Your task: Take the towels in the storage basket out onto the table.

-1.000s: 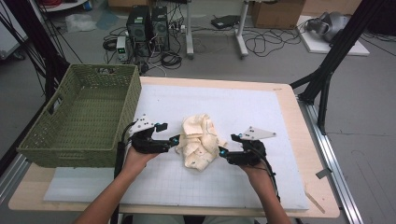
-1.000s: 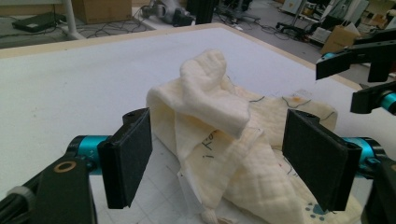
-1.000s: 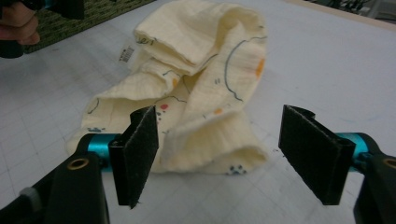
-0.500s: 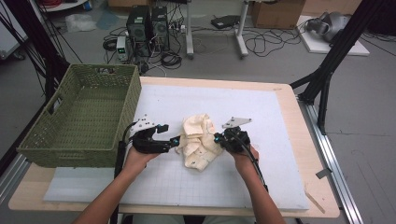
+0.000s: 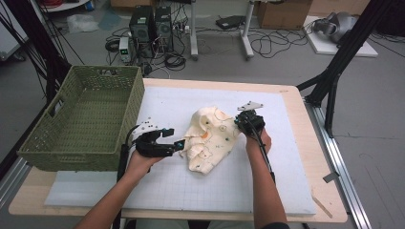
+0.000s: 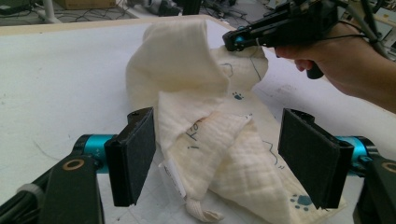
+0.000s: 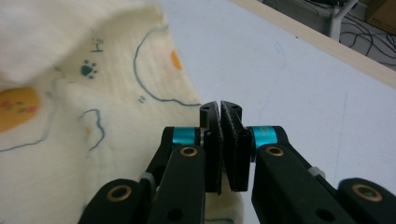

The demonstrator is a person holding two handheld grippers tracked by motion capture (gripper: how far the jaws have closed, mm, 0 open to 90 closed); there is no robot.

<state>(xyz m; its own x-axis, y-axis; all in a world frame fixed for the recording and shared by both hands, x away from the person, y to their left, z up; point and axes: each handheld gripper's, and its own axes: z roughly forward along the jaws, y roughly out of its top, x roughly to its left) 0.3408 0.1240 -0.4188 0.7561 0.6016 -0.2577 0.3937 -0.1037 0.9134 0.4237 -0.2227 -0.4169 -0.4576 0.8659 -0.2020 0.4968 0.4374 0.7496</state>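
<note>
Jaws of the right gripper (image 7: 220, 109) are pressed together at the near edge of the cream garment (image 5: 210, 138), having just been closing; in the right gripper view the pads meet with almost no gap, and whether a thin fold of cloth is caught between them cannot be told, though the left gripper view shows that gripper's tip (image 6: 233, 41) right at a raised flap of the fabric, which suggests a pinch on the hem. Jaws of the left gripper (image 6: 219, 158) stand wide apart, one pad on each side of the crumpled lower folds, pressing on nothing. Garment position: near the middle of the white mat (image 5: 286, 171) on the table, well apart from the green woven basket (image 5: 81, 119) at the left, bunched in a loose heap with one flap standing up. Handling assessment: light, soft, gauze-like cloth printed with paw marks and outlines; it will drape and sag from any single hold, will not keep a shape, and is neither fragile nor notably slippery against the dark pads. Recommended hold: a seam, hem or corner, where doubled layers give the pads something to bite; the small knotted tie (image 6: 201, 215) at the front edge is too slight to rely on. Risk noted: gripping the bulk would gather several layers at once and hinder any spreading or folding.
</note>
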